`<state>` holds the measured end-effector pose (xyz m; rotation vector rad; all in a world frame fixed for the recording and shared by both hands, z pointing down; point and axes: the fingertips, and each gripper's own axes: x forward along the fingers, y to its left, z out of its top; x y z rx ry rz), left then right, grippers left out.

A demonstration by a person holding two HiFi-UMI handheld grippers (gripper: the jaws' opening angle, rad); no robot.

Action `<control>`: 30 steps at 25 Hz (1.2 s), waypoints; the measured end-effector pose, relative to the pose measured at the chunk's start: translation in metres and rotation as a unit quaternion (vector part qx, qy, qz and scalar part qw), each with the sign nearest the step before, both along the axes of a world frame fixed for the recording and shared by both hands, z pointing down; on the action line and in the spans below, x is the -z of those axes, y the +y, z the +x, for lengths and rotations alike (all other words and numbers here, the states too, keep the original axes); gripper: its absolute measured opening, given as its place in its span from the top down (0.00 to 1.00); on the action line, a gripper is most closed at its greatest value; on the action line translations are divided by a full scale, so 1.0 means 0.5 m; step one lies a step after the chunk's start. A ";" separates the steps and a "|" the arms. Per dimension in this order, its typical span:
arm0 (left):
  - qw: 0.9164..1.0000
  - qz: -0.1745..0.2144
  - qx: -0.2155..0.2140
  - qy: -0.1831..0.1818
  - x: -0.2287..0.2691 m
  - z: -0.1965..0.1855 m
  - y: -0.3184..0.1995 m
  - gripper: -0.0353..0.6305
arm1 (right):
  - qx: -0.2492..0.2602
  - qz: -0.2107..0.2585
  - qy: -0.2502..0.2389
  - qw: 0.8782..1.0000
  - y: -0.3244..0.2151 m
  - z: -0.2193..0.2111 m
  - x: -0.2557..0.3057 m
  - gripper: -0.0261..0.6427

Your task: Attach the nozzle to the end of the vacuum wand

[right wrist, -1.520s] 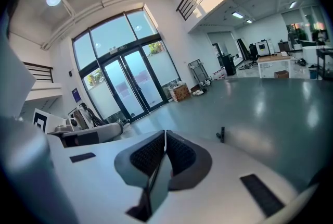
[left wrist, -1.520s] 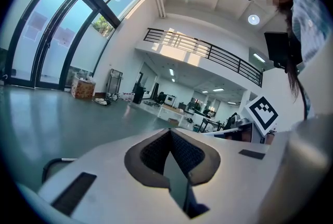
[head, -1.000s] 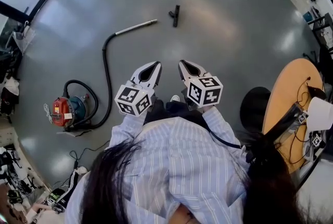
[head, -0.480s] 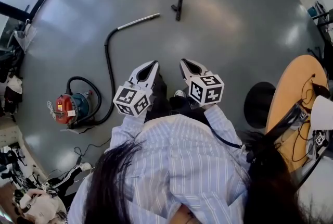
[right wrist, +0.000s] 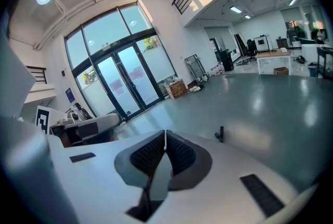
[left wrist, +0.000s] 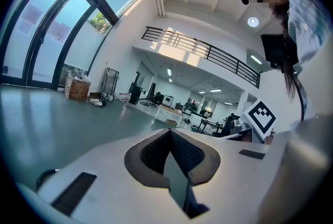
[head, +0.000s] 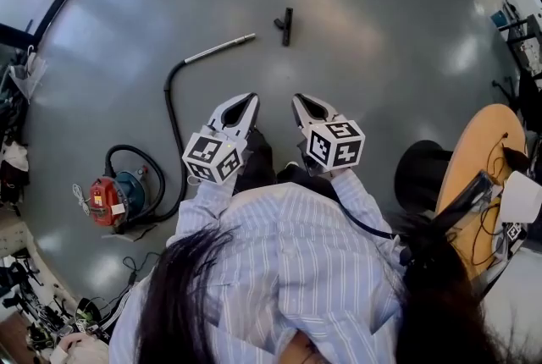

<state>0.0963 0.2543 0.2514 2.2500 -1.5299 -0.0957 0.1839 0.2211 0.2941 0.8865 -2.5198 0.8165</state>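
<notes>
The left gripper [head: 251,104] and the right gripper [head: 299,101] both have their fingers squeezed together, holding nothing. The nozzle [head: 285,24] lies on the floor [head: 381,57] well ahead, probably nearer the right gripper. The vacuum wand [head: 222,45] lies to its left, tip pointing toward it.

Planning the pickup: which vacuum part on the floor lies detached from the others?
The small black nozzle, lying alone just past the tip of the silver wand; that wand, the black hose and the red canister are all connected.
</notes>
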 end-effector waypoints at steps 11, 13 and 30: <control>0.999 -0.022 -0.002 0.024 -0.026 -0.273 -0.190 0.95 | -0.040 -0.022 0.008 0.999 -0.183 -0.223 -0.016 0.94; 0.999 -0.030 -0.014 0.023 -0.041 -0.297 -0.215 0.95 | -0.053 -0.027 0.014 0.998 -0.206 -0.241 -0.027 0.94; 0.994 -0.092 -0.011 0.054 -0.136 -0.340 -0.402 0.95 | -0.074 -0.067 0.050 0.994 -0.378 -0.226 -0.084 0.94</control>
